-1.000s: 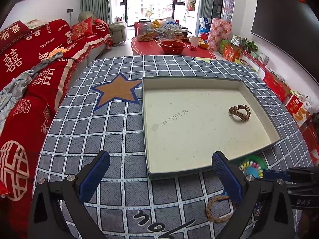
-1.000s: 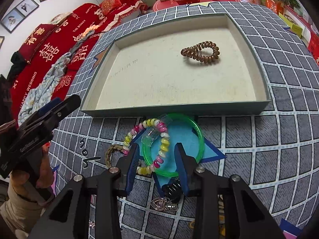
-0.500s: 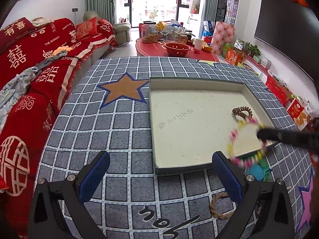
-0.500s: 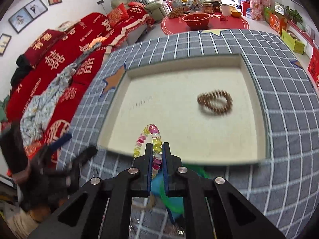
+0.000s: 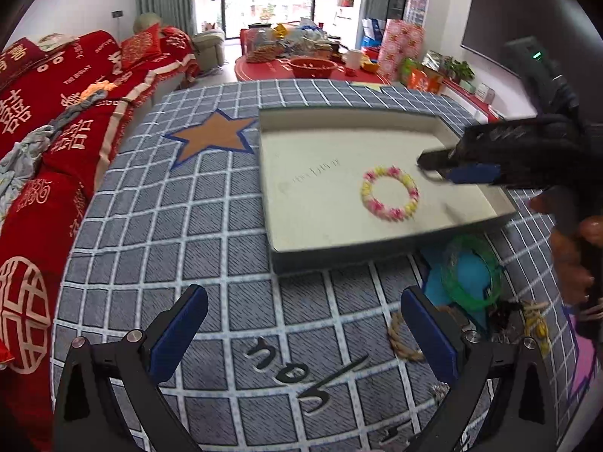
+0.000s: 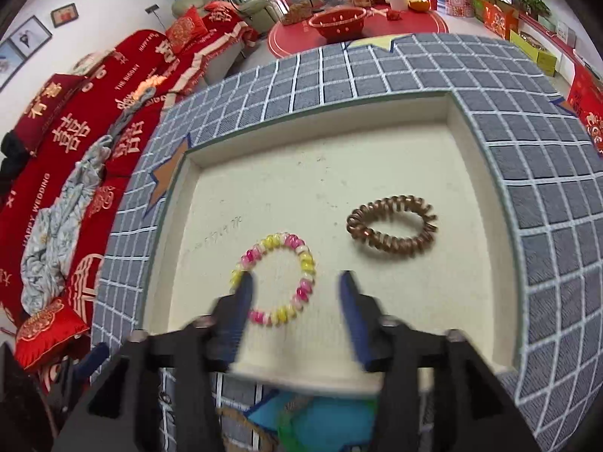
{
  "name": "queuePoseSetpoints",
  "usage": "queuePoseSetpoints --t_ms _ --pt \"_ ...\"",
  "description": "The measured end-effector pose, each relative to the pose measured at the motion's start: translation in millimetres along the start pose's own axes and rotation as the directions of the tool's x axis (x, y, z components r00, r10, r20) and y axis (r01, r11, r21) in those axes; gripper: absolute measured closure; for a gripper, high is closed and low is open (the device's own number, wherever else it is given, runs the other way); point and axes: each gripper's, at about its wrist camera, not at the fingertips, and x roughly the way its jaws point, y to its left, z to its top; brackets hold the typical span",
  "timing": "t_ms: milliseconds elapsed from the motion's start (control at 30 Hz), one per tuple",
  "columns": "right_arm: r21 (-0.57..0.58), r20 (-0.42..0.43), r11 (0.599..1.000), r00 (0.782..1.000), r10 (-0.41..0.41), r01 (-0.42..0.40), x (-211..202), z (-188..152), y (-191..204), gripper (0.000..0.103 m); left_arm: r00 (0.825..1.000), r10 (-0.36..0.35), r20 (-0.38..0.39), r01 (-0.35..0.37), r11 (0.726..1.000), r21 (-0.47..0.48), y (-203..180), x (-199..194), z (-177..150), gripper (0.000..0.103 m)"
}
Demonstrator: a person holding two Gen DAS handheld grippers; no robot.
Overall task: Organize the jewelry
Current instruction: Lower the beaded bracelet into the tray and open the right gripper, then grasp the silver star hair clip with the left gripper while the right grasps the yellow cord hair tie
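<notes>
Left gripper (image 5: 301,324) low in the left-wrist frame, fingers spread wide, nothing between them, hovering over the checked tabletop (image 5: 188,226) short of the tray (image 5: 339,252), probably waiting its turn. Braided tan ring (image 5: 401,339) lower right, just beside the right-hand finger, likely next pick. Green bangle (image 5: 471,275) further right, on a blue patch near the tray's front wall; a few small dark and yellow bits beside it, too blurred to name or count. In the right-wrist frame, pink-and-yellow coil bracelet (image 6: 275,278) flat on the tray floor left of centre, one count. Right gripper (image 6: 296,282) centre-bottom, fingers released and apart, the left one overlapping the bracelet's edge, so drop looks done. Brown coil hair tie (image 6: 392,228) right of centre, one count, well apart from the bracelet. Two items in tray, at least two outside.
</notes>
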Motion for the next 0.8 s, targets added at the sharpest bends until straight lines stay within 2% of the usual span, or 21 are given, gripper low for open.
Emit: queuePoseSetpoints --t_ms 67,167,500,667,800 --pt "-0.005 0.030 1.000 1.000 -0.008 0.009 -19.8 -10.5 -5.1 0.040 1.000 -0.024 -0.014 0.025 0.999 0.021 -5.8 -0.7 -5.7 0.000" --pt "0.020 0.050 0.999 0.998 -0.034 0.033 -47.4 -32.7 -20.2 0.039 0.999 -0.025 -0.024 0.026 0.999 0.038 -11.7 -4.3 -15.6 0.000" --pt "0.154 0.064 0.967 0.974 -0.216 0.204 -97.9 -128.7 -77.6 0.039 0.998 -0.028 -0.063 0.028 1.000 -0.002 -11.9 -8.0 -40.5 0.000" --pt "0.183 0.057 0.957 0.969 -0.241 0.227 -110.4 -162.6 -89.4 0.039 0.997 -0.053 -0.060 0.053 0.999 0.007 -15.1 -18.9 -55.5 0.000" --pt "0.177 0.065 0.962 0.972 -0.224 0.210 -115.1 -185.5 -84.6 0.039 0.994 -0.093 -0.064 0.098 0.992 0.077 -22.9 -34.2 -71.6 0.000"
